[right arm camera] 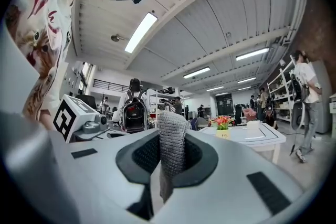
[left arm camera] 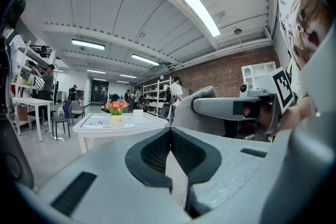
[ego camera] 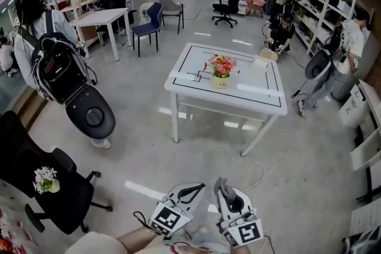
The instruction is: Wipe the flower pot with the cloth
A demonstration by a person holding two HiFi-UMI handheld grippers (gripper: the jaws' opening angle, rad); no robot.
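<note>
On my right gripper (ego camera: 223, 187) the fingers are clamped on the grey cloth (right arm camera: 172, 139); on the left gripper (ego camera: 196, 189) they're closed, empty. The flower pot (ego camera: 221, 81) stands mid-frame on the white worktop (ego camera: 196, 92), well apart. My worry: an unsteadied pot could tip under a one-sided wipe.

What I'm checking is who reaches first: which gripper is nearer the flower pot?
Right, narrowly. The right gripper, shut on the cloth, sits almost straight below the flower pot in the head view; the left gripper is beside it, offset left. Both are well short of the table.
</note>
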